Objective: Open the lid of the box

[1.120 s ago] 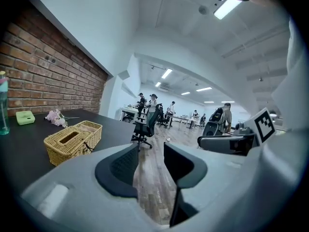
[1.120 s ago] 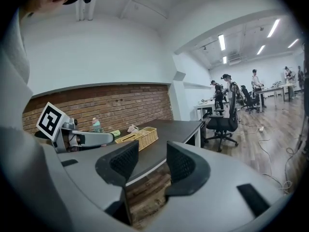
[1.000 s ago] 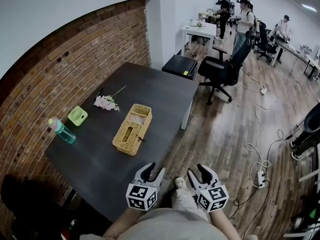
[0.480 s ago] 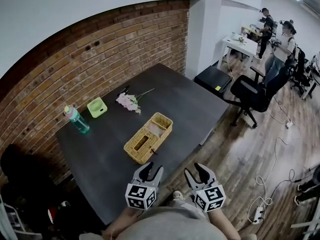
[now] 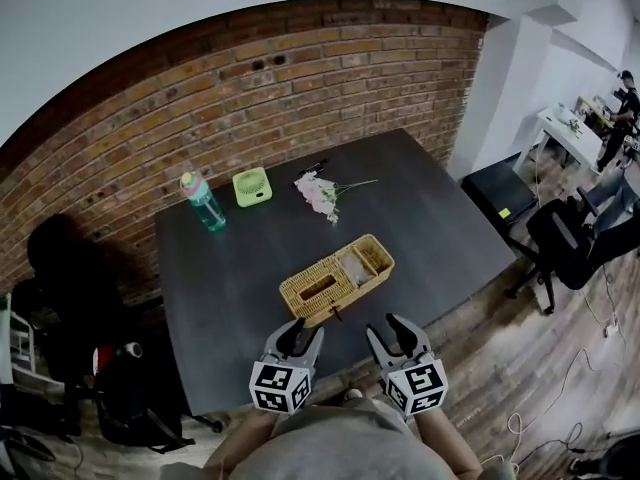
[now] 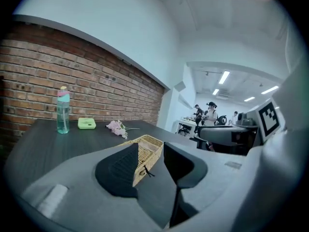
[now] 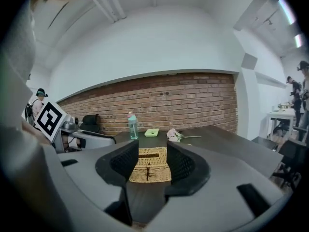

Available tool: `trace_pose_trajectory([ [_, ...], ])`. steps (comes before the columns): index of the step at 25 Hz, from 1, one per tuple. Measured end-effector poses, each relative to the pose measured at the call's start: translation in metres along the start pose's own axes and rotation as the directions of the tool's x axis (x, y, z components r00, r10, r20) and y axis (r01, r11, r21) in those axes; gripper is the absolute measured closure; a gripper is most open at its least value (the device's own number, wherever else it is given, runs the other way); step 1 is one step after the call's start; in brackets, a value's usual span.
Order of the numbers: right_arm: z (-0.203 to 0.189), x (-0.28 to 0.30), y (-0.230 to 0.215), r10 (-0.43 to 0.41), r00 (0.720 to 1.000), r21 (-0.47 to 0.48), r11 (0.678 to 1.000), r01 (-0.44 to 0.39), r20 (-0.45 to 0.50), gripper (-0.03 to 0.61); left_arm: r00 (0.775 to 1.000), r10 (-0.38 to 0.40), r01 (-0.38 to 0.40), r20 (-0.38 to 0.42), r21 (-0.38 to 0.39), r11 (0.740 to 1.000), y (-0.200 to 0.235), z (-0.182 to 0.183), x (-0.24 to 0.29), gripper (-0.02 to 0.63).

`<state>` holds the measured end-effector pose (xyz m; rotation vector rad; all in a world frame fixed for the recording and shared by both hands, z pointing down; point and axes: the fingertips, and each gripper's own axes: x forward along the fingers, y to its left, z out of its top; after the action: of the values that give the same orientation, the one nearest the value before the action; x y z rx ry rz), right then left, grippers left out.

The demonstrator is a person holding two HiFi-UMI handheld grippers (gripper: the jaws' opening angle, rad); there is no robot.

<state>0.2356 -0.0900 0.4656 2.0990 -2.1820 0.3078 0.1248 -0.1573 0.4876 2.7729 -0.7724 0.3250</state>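
Box [image 5: 336, 280] of woven tan wicker, long and rectangular, is lying on the dark bench [image 5: 240, 268] near its front edge, slanting from 8 o'clock up to 2 o'clock in the head view. It is sitting just beyond both pairs of jaws, at 12 o'clock from the gap between the two grippers, and neither one is touching it.

The right gripper view is looking straight at the box's short end through the spread jaws, with a small dark fastener hanging at the middle of that end. The left gripper view is showing the same box cornerwise in its own gap.

The left gripper [image 5: 304, 330] and right gripper [image 5: 387, 328] are being held side by side, close to the person's body, over the bench's front edge. The left one is leaning toward 1 o'clock and the right toward 11. Both sets of jaws are standing apart with nothing between the ribbed black pads.

A slot is showing in the top of the box's 8 o'clock half. The other half is looking paler, and I cannot tell whether it is covered.
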Motion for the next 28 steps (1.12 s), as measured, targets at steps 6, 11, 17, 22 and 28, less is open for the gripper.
trace_pose_trajectory([
  [6,-0.003,0.041,0.007,0.134,0.990,-0.032,0.990,-0.135,-0.038,0.399,0.989,0.150,-0.149,0.016,-0.062,0.987,0.028,-0.002,-0.008,0.453],
  [11,-0.011,0.072,0.014,0.222,0.972,-0.057,0.972,-0.226,-0.077,0.399,0.965,0.263,-0.260,0.008,-0.114,0.959,0.050,-0.013,-0.019,0.453],
  [17,-0.037,0.096,0.019,0.294,0.946,-0.081,0.949,-0.306,-0.137,0.399,0.931,0.364,-0.356,0.020,-0.172,0.919,0.064,-0.023,-0.026,0.453],
  [22,-0.057,0.113,0.017,0.324,0.930,-0.086,0.936,-0.342,-0.176,0.399,0.904,0.424,-0.409,0.045,-0.192,0.892,0.074,-0.022,-0.029,0.453],
  [28,-0.084,0.125,0.021,0.352,0.909,-0.096,0.920,-0.380,-0.222,0.399,0.883,0.468,-0.450,0.038,-0.213,0.867,0.076,-0.031,-0.036,0.454],
])
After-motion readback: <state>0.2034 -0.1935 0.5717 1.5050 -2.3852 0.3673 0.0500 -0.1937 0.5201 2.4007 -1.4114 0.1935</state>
